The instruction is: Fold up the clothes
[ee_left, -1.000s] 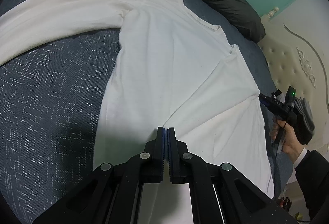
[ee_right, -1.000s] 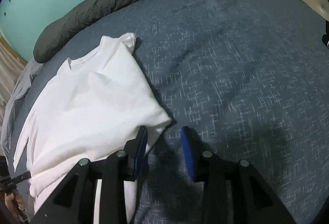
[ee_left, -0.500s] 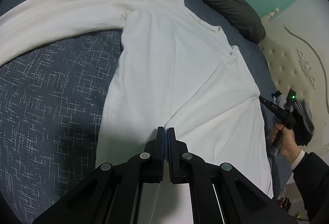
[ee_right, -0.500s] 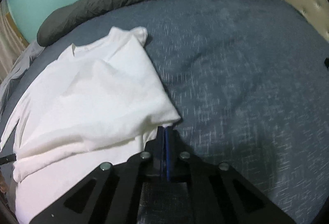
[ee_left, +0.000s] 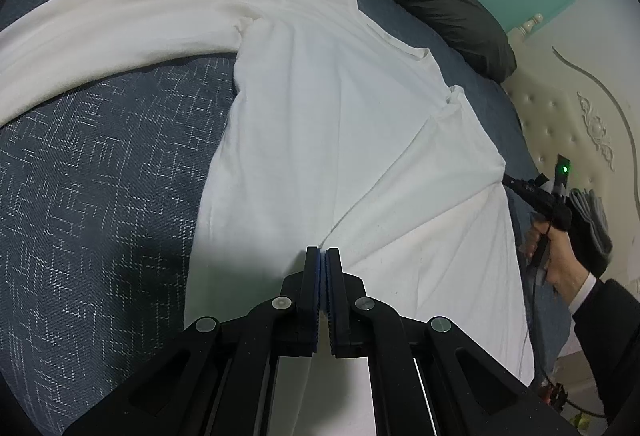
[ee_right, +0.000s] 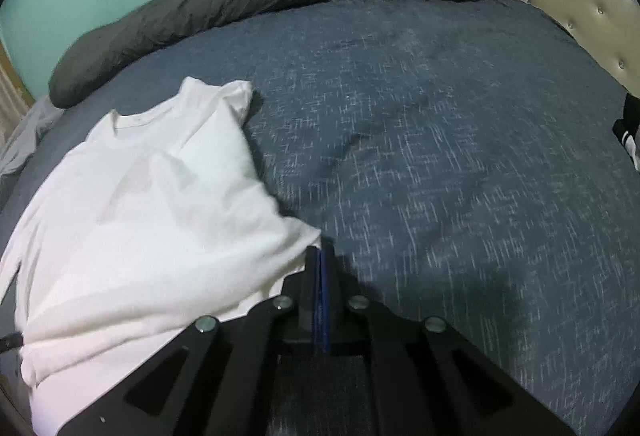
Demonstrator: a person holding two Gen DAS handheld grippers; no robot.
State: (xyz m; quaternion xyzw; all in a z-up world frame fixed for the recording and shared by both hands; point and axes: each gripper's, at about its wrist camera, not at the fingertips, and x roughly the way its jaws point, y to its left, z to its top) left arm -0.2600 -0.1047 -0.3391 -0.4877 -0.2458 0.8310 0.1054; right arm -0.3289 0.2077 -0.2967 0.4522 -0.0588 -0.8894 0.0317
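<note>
A white shirt (ee_left: 340,123) lies spread on the blue bed (ee_right: 440,115), one sleeve folded across it. The left gripper (ee_left: 322,256) has its jaws closed on the shirt's lower hem. The right gripper (ee_right: 320,254) pinches the folded edge at the shirt's side.

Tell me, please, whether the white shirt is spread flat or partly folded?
Partly folded: the white shirt has its right side doubled over the body, while one sleeve lies stretched out.
</note>
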